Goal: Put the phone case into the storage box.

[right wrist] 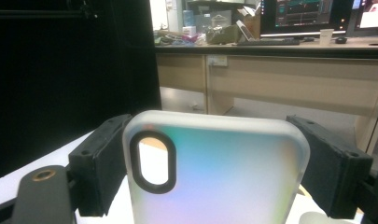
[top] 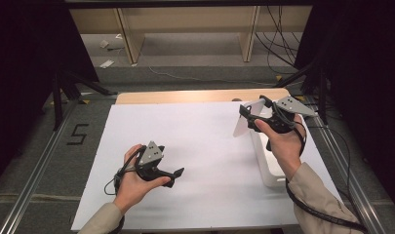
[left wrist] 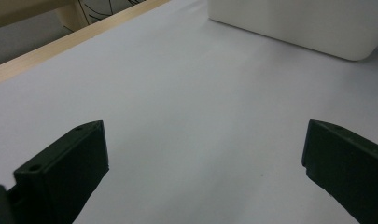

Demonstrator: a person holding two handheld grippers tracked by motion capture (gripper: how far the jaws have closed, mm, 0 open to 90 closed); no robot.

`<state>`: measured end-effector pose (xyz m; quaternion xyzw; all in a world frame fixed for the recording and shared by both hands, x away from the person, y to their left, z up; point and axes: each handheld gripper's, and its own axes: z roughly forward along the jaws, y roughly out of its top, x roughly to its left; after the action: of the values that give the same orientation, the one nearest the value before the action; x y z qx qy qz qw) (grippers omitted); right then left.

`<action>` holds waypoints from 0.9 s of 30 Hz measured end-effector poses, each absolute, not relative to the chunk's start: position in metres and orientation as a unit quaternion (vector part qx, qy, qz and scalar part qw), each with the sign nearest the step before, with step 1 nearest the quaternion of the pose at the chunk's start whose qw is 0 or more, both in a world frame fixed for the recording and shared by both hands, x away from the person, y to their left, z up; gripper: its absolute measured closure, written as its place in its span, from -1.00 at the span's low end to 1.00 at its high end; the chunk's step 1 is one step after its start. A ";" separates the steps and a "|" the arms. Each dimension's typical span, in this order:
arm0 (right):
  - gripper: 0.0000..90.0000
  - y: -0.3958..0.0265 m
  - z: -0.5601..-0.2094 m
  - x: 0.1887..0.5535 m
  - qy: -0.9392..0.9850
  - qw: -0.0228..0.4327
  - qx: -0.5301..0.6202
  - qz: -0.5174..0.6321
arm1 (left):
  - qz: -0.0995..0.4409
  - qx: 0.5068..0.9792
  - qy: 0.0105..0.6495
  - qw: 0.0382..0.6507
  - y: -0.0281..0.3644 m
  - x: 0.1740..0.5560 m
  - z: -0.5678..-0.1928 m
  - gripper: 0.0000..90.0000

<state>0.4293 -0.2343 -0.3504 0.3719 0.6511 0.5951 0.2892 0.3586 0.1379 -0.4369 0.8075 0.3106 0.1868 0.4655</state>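
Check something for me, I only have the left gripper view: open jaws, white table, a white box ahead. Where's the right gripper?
Observer: The right gripper is raised over the far end of the white box.
Operator: Holding anything?
Observer: Yes, a translucent phone case is clamped between its jaws.
Operator: Which way up?
Observer: Upright in the right gripper view, with the camera cutout near the top at that view's left.
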 end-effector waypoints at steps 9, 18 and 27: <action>-0.59 -0.241 -0.348 0.431 0.643 0.298 0.379 0.595 | 0.187 0.808 0.310 0.465 0.138 0.359 -0.437 -1.00; -0.59 -0.247 -0.346 0.432 0.637 0.303 0.385 0.596 | 0.186 0.808 0.310 0.466 0.137 0.359 -0.437 -1.00; -0.59 -0.254 -0.345 0.433 0.631 0.309 0.391 0.595 | 0.186 0.808 0.310 0.466 0.137 0.359 -0.437 -1.00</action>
<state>0.4329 -0.2535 -0.3446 0.3911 0.6309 0.5946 0.3089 0.3587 0.1374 -0.4369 0.8076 0.3099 0.1863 0.4659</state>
